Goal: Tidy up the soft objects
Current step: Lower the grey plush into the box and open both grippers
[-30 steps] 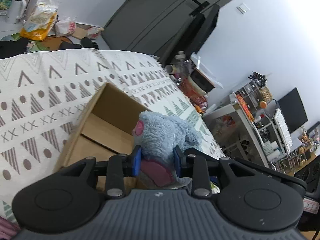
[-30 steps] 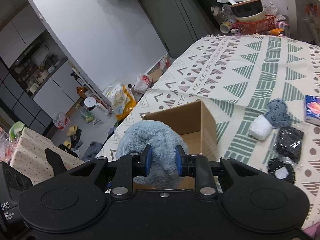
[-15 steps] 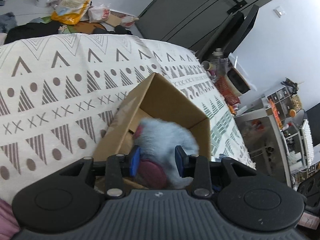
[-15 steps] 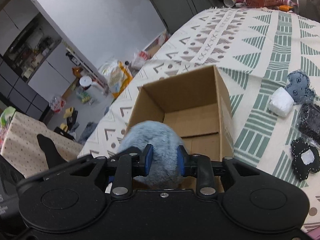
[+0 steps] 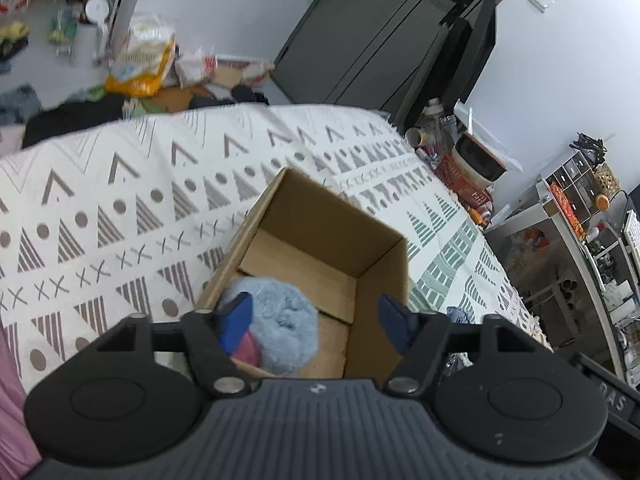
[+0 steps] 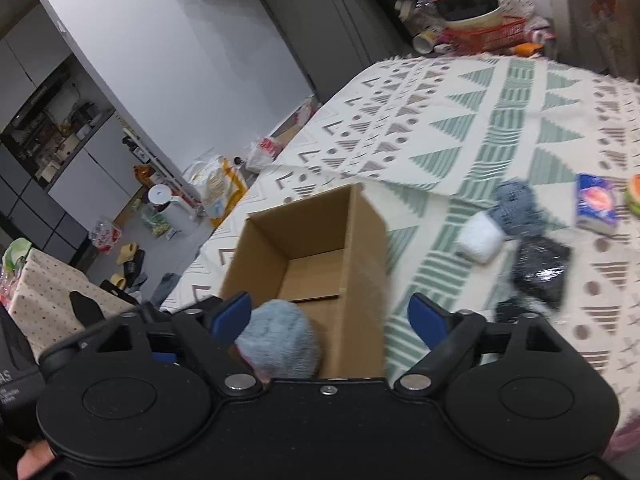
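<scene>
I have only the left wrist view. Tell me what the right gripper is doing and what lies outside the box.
Observer: The right gripper is open, its jaws spread wide over the cardboard box.
Operator: List what is on the cloth beside the box.
Observer: A white soft bundle, a blue-grey cloth item and a black wrapped item lie close together there.
Operator: Name anything further out.
Observer: A blue tissue pack lies beyond them.

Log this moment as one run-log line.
left gripper: open | right gripper: open | blue plush toy: inside cardboard box | status: released
</scene>
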Available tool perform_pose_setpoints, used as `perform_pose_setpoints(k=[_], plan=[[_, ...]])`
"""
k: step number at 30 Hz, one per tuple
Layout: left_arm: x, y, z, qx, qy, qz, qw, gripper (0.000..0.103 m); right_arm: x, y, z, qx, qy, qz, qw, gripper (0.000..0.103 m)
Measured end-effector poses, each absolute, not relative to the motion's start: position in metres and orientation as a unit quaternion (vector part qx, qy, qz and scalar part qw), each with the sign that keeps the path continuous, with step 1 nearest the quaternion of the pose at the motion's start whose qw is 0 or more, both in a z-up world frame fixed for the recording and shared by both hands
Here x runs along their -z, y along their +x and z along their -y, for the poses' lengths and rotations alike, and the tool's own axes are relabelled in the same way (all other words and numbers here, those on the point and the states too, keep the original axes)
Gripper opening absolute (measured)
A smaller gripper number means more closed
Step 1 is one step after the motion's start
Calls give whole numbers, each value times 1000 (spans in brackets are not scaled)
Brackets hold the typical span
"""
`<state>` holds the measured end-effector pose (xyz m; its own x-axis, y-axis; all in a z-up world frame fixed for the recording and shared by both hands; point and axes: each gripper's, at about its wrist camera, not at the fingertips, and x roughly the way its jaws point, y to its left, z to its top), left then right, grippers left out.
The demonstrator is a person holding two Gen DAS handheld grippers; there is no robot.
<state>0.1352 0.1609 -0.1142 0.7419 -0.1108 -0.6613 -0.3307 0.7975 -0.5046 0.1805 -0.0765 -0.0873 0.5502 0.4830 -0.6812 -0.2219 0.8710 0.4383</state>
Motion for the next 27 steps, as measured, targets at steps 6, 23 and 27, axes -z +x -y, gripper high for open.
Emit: perform_pose_setpoints(k=[6,23,27], plan=[[101,136,-123,-53,-276,-345,895,80,82,173,116,-184,169,-411,877,102],[62,142,-37,-58,-194,-373,906,91,63,156,212,-142,176,-374,899,103],[56,143,-14,-41,-174,-379,908,91,62,153,233,-139,192,-370,898,103]])
